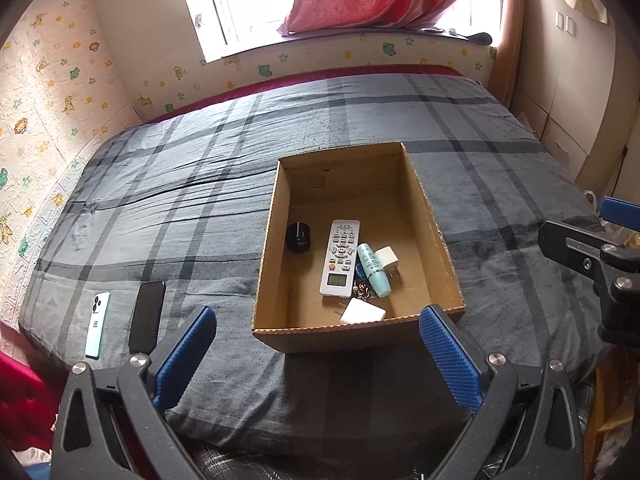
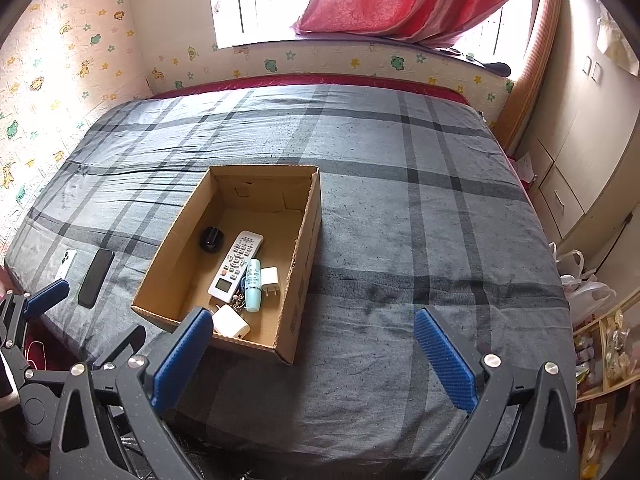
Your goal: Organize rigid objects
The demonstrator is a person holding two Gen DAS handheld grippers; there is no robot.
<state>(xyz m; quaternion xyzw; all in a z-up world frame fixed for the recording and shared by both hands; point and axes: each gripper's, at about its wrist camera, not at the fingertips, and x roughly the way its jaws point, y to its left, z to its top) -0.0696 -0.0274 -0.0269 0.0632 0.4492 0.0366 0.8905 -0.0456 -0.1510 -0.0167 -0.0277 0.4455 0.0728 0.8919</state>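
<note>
Both claws, left [image 1: 318, 354] and right [image 2: 314, 354], are being held wide open and empty at the bed's near edge, the box [image 1: 434, 216] being kept ahead for loading, two phones [image 1: 147, 317] lying unboxed beyond the left claw's left finger.

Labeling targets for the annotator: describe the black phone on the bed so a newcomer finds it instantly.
Start at the cardboard box on the grey plaid bed. Look left of the box, near the bed's front edge, where two phones lie side by side. The black phone is the one nearer the box, dark and featureless; its neighbour, the pale mint phone, lies back up with camera lenses showing.
</note>
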